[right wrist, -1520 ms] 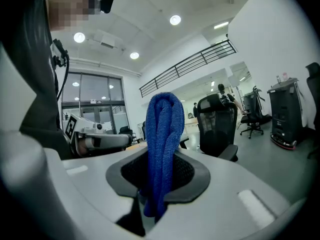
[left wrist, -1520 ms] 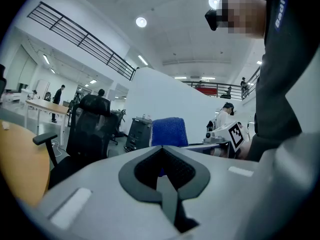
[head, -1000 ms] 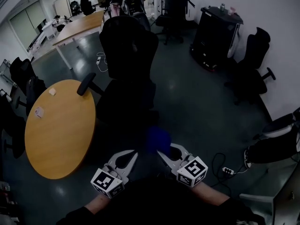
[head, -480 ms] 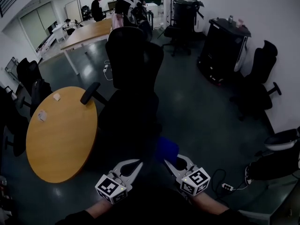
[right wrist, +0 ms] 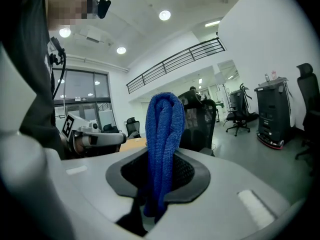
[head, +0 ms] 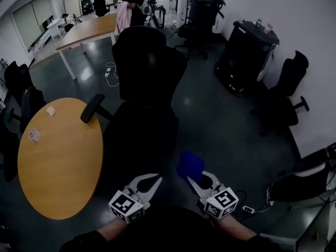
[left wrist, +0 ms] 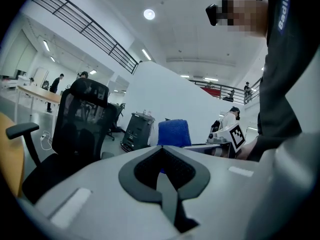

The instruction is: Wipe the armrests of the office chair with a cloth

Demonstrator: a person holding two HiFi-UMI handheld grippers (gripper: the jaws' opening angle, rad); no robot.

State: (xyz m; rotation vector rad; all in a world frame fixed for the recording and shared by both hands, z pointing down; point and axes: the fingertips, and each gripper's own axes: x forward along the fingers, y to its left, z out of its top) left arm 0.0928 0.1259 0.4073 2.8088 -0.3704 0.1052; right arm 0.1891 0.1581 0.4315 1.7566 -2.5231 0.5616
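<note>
- Dark grey floor (head: 210,125) is filling most of the head view.
- Round wooden tabletop (head: 58,156) is sitting at the view's left, with two small pale items lying near its far edge.
- Black office chair (head: 147,62) is standing at centre, just beside the round tabletop, backrest away from the person and seat towards them.
- Black cabinet (head: 244,49) is standing against the white wall at the right, well apart from the chair.
- One armrest (head: 92,107) is sticking out on the tabletop side, its pad overlapping the tabletop's edge in this view. The other armrest is getting lost in the dark seat; cannot tell where it is.
- Left tool (head: 149,181) is hovering low, in front of the seat. In the left gripper view its jaws (left wrist: 162,176) are pressing together, gripping nothing.
- Right tool (head: 193,178) is hovering just beside it, to the right of the seat's front edge.
- Blue cloth (head: 190,165) is being gripped in the right tool. In the right gripper view the cloth (right wrist: 164,134) is standing folded and upright between the clamped jaws, apart from the visible armrest.
</note>
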